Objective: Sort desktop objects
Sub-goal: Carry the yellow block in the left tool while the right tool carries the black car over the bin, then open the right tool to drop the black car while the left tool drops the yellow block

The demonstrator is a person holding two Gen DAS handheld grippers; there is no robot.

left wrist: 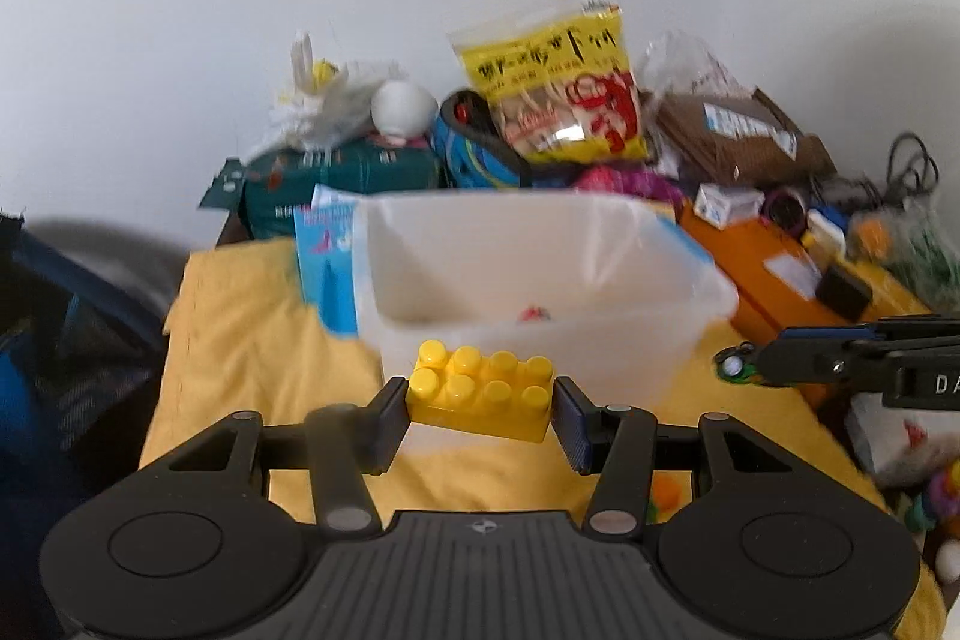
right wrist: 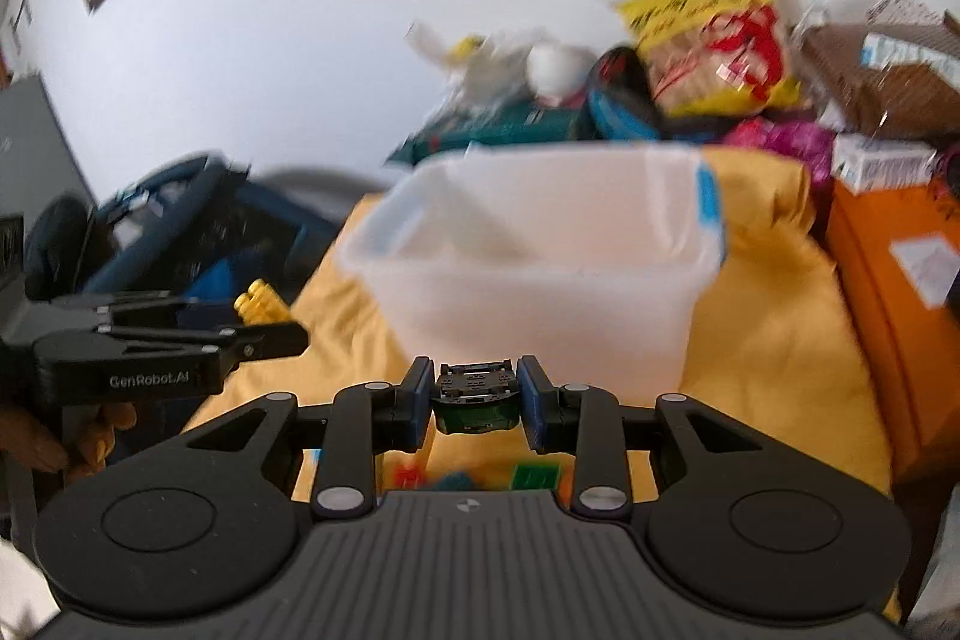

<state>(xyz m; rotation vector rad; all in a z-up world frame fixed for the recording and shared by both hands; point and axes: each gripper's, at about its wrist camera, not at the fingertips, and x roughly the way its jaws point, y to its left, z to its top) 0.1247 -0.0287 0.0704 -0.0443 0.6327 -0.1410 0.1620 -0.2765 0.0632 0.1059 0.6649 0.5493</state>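
My left gripper (left wrist: 480,409) is shut on a yellow studded building brick (left wrist: 481,391), held above the yellow cloth just in front of the translucent plastic bin (left wrist: 540,268). My right gripper (right wrist: 477,400) is shut on a small green and black toy car (right wrist: 477,397), underside up, also held in front of the bin (right wrist: 540,268). The right gripper (left wrist: 744,367) shows at the right edge of the left wrist view. At the left of the right wrist view is the left gripper (right wrist: 270,316) with the yellow brick (right wrist: 261,309). A small red item (left wrist: 534,313) lies inside the bin.
A yellow cloth (left wrist: 252,340) covers the table. Behind the bin stand a yellow snack bag (left wrist: 558,82), a dark green box (left wrist: 336,178), a white ball (left wrist: 402,106) and brown packages (left wrist: 738,130). An orange box (right wrist: 888,292) is right. Loose coloured bricks (right wrist: 534,475) lie below my right gripper.
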